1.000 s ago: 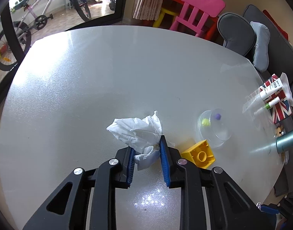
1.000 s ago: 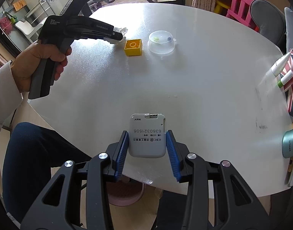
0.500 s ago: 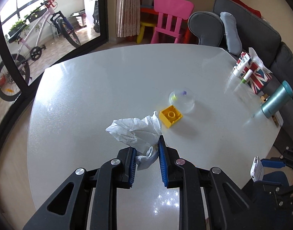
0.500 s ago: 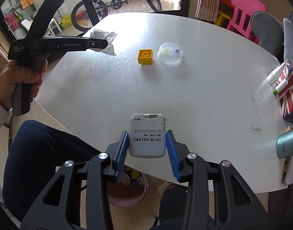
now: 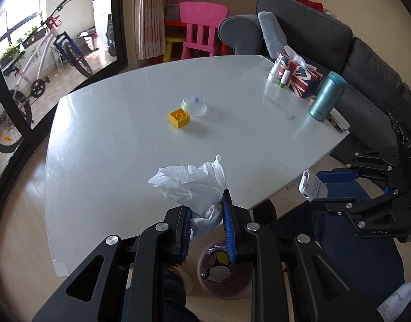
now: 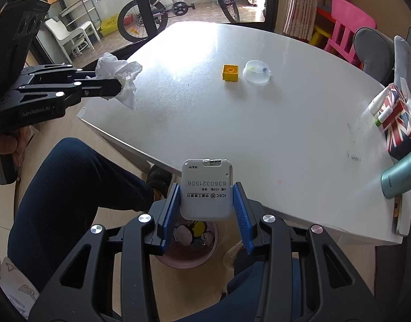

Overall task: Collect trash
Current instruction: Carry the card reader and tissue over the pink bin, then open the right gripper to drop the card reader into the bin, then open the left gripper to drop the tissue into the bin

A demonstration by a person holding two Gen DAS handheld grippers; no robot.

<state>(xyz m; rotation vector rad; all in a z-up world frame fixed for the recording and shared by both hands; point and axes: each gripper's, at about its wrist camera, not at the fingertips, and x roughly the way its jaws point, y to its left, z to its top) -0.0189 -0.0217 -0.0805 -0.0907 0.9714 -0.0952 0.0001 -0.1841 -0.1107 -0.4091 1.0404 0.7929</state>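
While gripping tissue (image 5: 194,185), left claw (image 5: 206,216) lifted off table (image 5: 124,123), toward bin (image 5: 224,273)

A white table (image 5: 124,139) carries a yellow block (image 5: 179,118) beside a clear lid (image 5: 193,105). A flag-patterned tissue box (image 5: 300,79) and teal flask (image 5: 327,96) stand near its far edge.

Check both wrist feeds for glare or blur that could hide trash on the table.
Right wrist view: window glare washes out the white tabletop behind the crumpled white tissue. Left wrist view: blown-out upper-left corner, table evenly lit. Both sharp, fisheye-bent at edges.
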